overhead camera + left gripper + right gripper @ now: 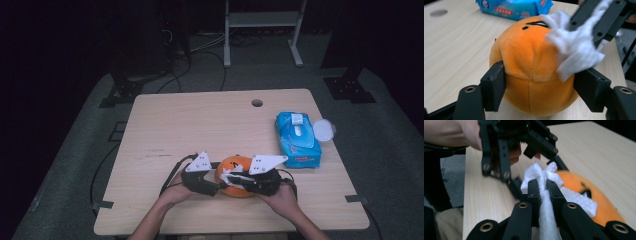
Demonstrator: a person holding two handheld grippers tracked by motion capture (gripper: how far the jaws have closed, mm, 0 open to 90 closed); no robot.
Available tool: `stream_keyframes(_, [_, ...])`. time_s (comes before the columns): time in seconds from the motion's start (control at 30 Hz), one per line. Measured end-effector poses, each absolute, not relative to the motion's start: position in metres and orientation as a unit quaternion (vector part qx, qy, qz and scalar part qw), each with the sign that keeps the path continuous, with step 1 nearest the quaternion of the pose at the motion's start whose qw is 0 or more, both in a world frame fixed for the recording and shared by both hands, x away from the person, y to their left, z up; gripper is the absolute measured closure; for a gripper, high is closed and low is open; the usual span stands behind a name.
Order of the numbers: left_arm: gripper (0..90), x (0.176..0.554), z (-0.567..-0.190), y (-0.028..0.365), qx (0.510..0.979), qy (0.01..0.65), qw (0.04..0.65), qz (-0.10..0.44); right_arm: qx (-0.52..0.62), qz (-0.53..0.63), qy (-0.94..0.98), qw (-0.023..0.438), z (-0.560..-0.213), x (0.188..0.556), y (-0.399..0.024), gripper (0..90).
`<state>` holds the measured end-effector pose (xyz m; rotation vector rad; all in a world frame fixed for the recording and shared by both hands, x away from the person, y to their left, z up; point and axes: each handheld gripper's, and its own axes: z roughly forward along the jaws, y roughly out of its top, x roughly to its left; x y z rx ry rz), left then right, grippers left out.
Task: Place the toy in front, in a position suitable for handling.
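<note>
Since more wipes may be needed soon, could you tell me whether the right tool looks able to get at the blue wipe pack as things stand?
Probably yes: the blue wipe pack lies apart on bare table beyond the right tool, but that tool is shut on a white wipe.

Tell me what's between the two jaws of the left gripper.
The orange plush ball, as the left gripper view shows; the left gripper clamps its sides while the right gripper presses a white wipe on it.
</note>
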<state>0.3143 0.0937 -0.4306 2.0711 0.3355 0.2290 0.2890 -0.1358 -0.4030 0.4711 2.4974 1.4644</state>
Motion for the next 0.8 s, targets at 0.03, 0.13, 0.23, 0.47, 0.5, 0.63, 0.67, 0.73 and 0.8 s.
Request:
stream_keyframes(0.03, [31.0,0.313,-0.430,0.093,0.854,0.132,0.494,0.099,0.161,0.499,0.844,0.108,-0.401,0.290,-0.136,82.5])
stream_keyframes(0.13, [31.2,0.310,-0.430,0.090,0.856,0.115,0.494,0.105,0.177,0.508,0.833,0.126,-0.396,0.295,-0.143,82.4])
stream_keyframes(0.23, [28.9,0.310,-0.431,0.090,0.856,0.114,0.494,0.104,0.203,0.508,0.826,0.135,-0.396,0.303,-0.158,82.4])
stream_keyframes(0.47, [12.3,0.319,-0.435,0.091,0.848,0.177,0.497,0.045,0.220,0.504,0.827,0.117,-0.406,0.302,-0.169,82.4])
stream_keyframes(0.5, [13.3,0.319,-0.436,0.090,0.848,0.183,0.496,0.039,0.218,0.502,0.828,0.118,-0.406,0.300,-0.168,82.4])
stream_keyframes(0.63, [24.4,0.315,-0.434,0.089,0.850,0.171,0.496,0.055,0.196,0.503,0.833,0.118,-0.402,0.292,-0.159,82.4])
stream_keyframes(0.67, [25.5,0.314,-0.433,0.087,0.851,0.162,0.495,0.064,0.187,0.503,0.836,0.118,-0.401,0.290,-0.153,82.3])
stream_keyframes(0.73, [26.4,0.309,-0.431,0.084,0.856,0.144,0.490,0.081,0.169,0.499,0.841,0.120,-0.400,0.285,-0.141,82.4])
stream_keyframes(0.8, [27.7,0.305,-0.430,0.081,0.858,0.127,0.488,0.097,0.162,0.493,0.845,0.128,-0.398,0.282,-0.133,82.5])
